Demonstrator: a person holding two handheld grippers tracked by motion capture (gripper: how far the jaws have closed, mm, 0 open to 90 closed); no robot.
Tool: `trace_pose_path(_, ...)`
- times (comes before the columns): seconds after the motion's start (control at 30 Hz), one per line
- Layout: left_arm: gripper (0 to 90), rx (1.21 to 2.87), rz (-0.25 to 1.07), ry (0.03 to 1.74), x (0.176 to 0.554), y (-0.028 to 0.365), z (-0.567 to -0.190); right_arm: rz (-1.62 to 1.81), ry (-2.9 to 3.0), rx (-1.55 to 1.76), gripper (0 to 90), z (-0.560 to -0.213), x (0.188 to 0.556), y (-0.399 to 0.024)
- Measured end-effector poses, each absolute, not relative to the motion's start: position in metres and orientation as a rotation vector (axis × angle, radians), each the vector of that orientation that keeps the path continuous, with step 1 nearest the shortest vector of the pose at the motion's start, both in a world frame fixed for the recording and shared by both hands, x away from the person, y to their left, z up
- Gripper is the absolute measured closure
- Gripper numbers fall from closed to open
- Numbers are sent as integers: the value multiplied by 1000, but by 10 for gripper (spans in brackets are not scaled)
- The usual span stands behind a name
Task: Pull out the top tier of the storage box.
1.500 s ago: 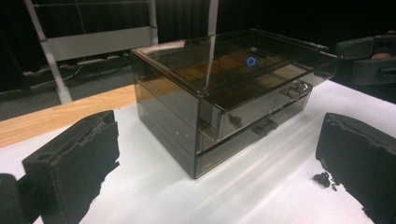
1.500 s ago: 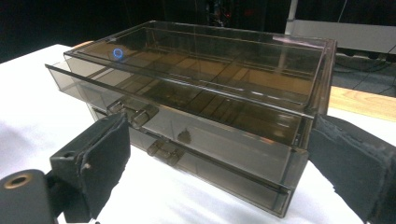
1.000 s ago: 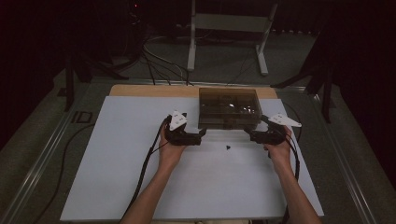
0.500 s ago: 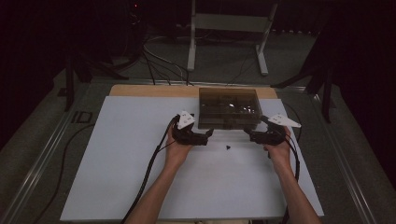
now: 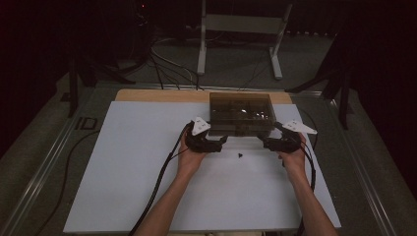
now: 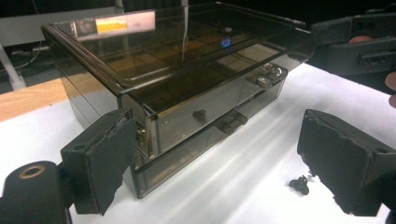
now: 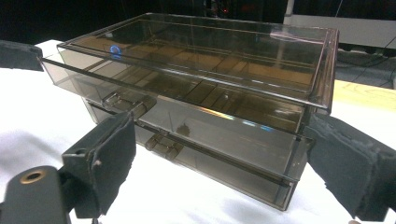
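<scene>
At twelve o'clock on the tabletop (image 5: 123, 162) sits my smoked drawer box (image 5: 240, 114). Left gripper (image 5: 220, 142) and right gripper (image 5: 265, 142) flank its front corners, jaws wide, just closing, seemingly gripping nothing. Uneven squeezing could skew it onto the small black part (image 5: 240, 156).
</scene>
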State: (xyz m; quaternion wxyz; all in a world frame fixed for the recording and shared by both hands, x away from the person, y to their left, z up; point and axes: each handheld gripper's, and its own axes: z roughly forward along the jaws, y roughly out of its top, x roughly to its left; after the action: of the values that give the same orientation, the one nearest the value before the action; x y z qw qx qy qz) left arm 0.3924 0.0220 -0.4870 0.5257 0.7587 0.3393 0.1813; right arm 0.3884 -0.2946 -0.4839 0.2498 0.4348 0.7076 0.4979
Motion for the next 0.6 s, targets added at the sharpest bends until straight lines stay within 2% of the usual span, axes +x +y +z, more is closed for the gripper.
trace_pose_path(0.37, 220, 1828, 494, 866, 394, 13, -487, 1315, 1921, 1219, 224, -482, 387, -296)
trace_pose_path(0.6, 267, 1813, 491, 891, 396, 14, -488, 1303, 1929, 1241, 231, -484, 388, -297)
